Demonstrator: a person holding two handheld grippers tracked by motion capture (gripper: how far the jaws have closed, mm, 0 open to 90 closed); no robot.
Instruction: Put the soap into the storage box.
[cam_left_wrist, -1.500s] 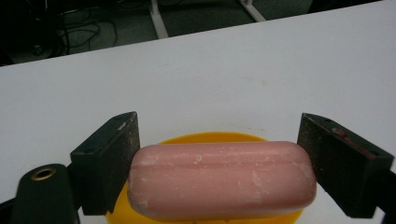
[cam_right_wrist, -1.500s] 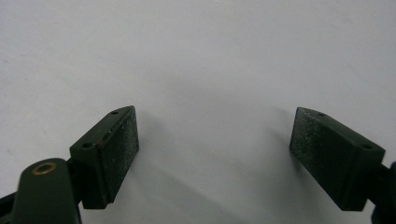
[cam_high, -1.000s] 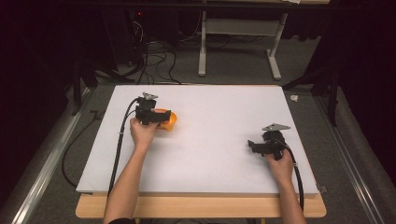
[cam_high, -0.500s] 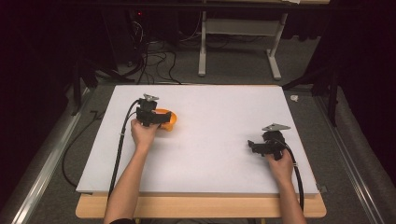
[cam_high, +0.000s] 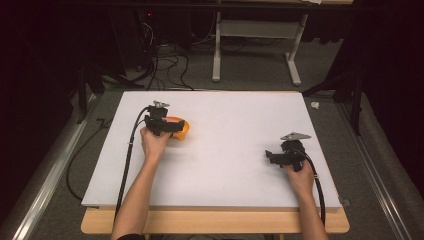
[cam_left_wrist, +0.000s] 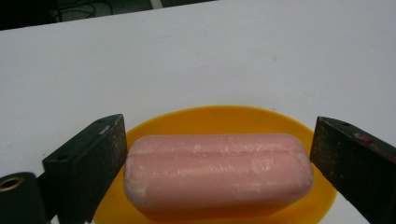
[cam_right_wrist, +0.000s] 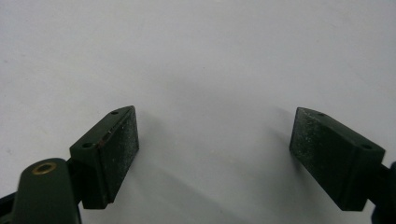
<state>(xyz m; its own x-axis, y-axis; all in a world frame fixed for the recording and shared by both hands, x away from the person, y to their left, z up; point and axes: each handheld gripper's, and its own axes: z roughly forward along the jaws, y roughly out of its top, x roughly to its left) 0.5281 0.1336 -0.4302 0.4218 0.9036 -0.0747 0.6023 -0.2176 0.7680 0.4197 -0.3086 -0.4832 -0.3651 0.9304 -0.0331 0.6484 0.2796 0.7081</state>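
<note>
High view: we see a white desk (cam_high: 235, 150) filling the middle of the frame, with the person's two forearms coming in from the bottom edge. The left gripper (cam_high: 172, 127) sits in the left half of the frame, held over an orange dish (cam_high: 184, 131) that peeks out at its right side. The right gripper (cam_high: 270, 156) rests low at the right of the frame, well apart from the dish, with its jaws pointing toward the left of the picture and its cable trailing back along the forearm.

In the left gripper view we look straight at a pink bar of soap (cam_left_wrist: 217, 175) lying lengthwise in the orange dish (cam_left_wrist: 285, 123), in the lower middle of the frame. The left gripper (cam_left_wrist: 217, 161) has its jaws spread wide, one at each end of the bar. The jaw at lower left stands just beside the bar's end; whether it touches we cannot tell. The jaw at lower right is close to the other end, with a sliver of the dish showing between. The soap is not clamped.

In the right gripper view the right gripper (cam_right_wrist: 215, 144) has its jaws released and wide apart, at lower left and lower right of the frame, with bare white desk (cam_right_wrist: 210, 60) between and beyond them, and their soft shadows on it.
</note>
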